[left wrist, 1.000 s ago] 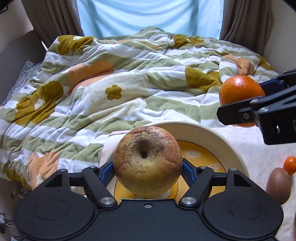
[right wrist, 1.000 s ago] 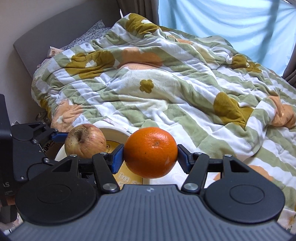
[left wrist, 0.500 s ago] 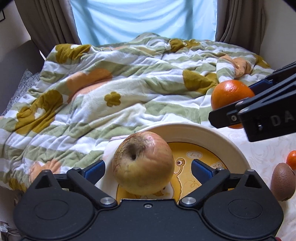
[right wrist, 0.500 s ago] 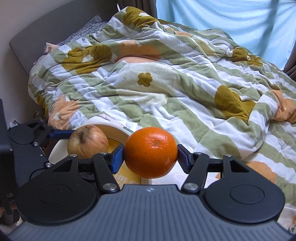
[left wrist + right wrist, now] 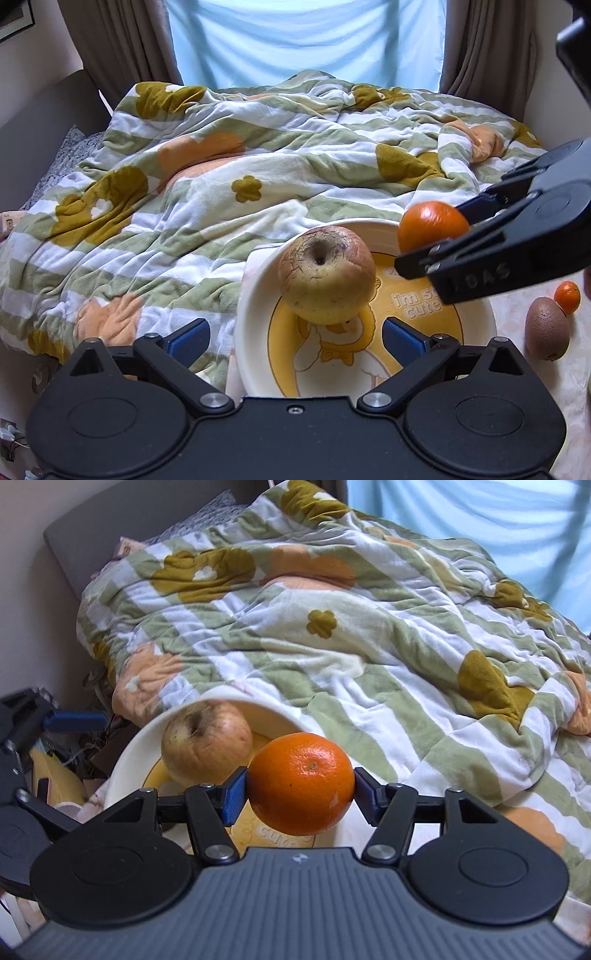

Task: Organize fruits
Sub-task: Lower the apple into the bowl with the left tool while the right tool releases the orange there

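Fingers of your left gripper [image 5: 291, 338] stand wide apart with nothing between the blue pads [image 5: 186, 338]; the apple [image 5: 327, 275] sits just ahead of them, touching neither, with its weight on the plate [image 5: 255, 295]. Judge that fruit as delivered — the wide spread gives clearance on both sides for a straight pull-back.

Your right gripper [image 5: 301, 788] is clamped on the orange [image 5: 301, 782], one pad at each flank near its widest part, which keeps a round fruit from rolling out. In the right wrist view the orange hangs over the plate's near edge, just beside the apple.

- Lower the orange onto bare plate beside the apple, not against it — contact could roll either fruit.
- A kiwi [image 5: 546, 328] and a small tangerine [image 5: 567, 297] lie off the plate, to the right of your left fingers, apparently not yet placed.
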`<act>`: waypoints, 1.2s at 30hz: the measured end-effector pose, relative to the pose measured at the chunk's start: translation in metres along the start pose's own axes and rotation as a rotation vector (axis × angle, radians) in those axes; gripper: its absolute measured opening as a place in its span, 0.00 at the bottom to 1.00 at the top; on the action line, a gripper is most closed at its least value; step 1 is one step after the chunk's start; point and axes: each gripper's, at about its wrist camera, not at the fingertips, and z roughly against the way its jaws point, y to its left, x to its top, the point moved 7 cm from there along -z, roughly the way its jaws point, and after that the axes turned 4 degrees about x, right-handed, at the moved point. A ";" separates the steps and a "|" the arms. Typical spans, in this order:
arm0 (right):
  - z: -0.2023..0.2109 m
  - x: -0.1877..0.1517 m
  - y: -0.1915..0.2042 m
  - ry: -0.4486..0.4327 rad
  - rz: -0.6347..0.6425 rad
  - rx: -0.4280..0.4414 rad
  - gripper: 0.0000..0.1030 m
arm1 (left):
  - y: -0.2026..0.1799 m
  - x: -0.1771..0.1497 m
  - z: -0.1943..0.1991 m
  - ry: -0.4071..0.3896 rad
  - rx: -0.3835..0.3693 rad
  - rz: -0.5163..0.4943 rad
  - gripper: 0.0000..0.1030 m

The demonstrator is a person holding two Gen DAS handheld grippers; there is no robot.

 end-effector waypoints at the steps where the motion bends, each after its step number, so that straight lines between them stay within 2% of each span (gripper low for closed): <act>1: -0.004 -0.002 0.003 0.003 0.016 0.000 0.73 | 0.001 -0.001 0.001 0.001 0.002 0.002 0.98; 10: -0.019 -0.010 0.019 0.011 0.084 -0.009 0.74 | 0.006 -0.013 0.006 0.009 0.002 0.022 0.98; 11: -0.019 -0.010 0.020 0.007 0.096 -0.018 0.77 | 0.007 -0.014 0.006 0.010 0.004 0.021 0.98; 14: -0.014 -0.006 0.023 -0.031 0.127 -0.050 1.00 | 0.007 -0.017 0.008 0.013 0.002 0.022 0.98; 24: 0.010 -0.004 0.028 -0.071 0.098 -0.059 1.00 | 0.001 -0.018 0.029 -0.008 -0.010 0.031 0.98; 36: 0.084 -0.018 0.033 -0.152 0.057 -0.089 1.00 | -0.012 -0.024 0.092 -0.096 0.001 0.028 0.98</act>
